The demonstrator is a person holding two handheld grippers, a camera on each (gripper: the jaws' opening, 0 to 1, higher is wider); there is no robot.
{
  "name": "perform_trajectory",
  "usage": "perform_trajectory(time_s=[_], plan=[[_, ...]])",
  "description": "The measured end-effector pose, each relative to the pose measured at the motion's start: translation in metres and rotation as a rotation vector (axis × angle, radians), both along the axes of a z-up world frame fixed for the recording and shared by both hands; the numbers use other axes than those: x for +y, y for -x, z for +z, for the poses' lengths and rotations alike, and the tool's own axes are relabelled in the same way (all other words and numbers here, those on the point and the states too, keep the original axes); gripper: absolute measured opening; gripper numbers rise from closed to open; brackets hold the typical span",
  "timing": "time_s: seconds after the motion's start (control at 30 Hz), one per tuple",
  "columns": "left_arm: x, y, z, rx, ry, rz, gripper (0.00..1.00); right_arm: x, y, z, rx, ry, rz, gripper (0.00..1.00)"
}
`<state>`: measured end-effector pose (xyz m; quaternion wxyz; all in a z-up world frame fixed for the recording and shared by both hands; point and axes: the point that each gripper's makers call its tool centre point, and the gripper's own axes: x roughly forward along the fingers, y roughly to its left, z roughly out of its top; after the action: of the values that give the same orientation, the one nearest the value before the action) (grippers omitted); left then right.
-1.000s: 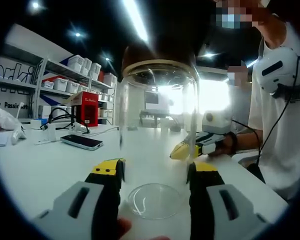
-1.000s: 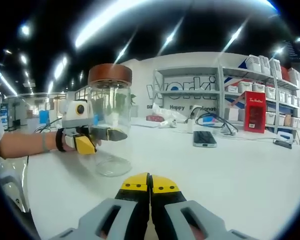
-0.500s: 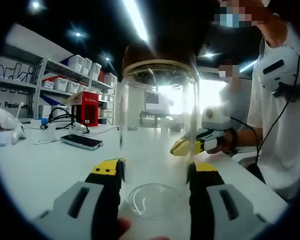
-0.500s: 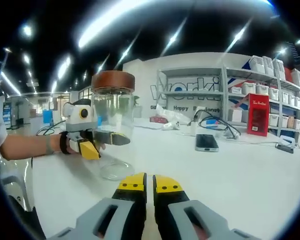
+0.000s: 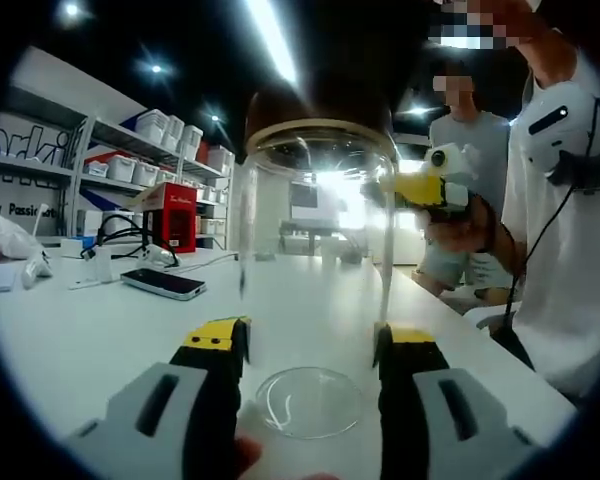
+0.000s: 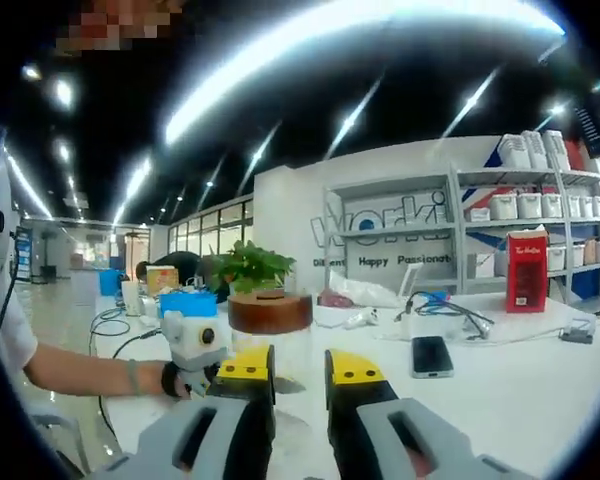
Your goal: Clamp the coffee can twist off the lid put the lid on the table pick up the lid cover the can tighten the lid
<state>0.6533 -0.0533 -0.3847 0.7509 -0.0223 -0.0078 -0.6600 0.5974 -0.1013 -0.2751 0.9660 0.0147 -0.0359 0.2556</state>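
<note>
While the left gripper [image 5: 308,352] clamps the clear glass coffee can [image 5: 318,270] upright on the white table [image 5: 80,340], the brown lid [image 6: 270,312] is still on, so twisting and all later steps remain. The right gripper [image 6: 298,372], slightly open and empty, has risen from table level to lid height since a second ago.
</note>
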Motion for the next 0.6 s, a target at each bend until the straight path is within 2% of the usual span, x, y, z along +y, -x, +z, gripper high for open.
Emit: perform_trajectory(time_s=[0.03, 0.2, 0.37, 0.47, 0.6], plan=[[0.0, 0.0, 0.0, 0.0, 0.0, 0.001, 0.44, 0.007, 0.002, 0.01, -0.024, -0.003, 0.011, 0.18], [0.0, -0.002, 0.0, 0.0, -0.001, 0.012, 0.44, 0.028, 0.002, 0.03, -0.089, 0.016, 0.022, 0.25], [0.0, -0.001, 0.0, 0.0, 0.003, 0.004, 0.44, 0.044, -0.003, 0.043, -0.13, 0.025, -0.008, 0.42], [0.0, -0.001, 0.0, 0.0, 0.004, 0.002, 0.44, 0.047, -0.008, 0.045, -0.148, 0.045, -0.051, 0.48], [-0.001, 0.0, 0.0, 0.005, 0.007, -0.011, 0.44, 0.047, -0.021, 0.041, -0.136, 0.059, -0.108, 0.58]])
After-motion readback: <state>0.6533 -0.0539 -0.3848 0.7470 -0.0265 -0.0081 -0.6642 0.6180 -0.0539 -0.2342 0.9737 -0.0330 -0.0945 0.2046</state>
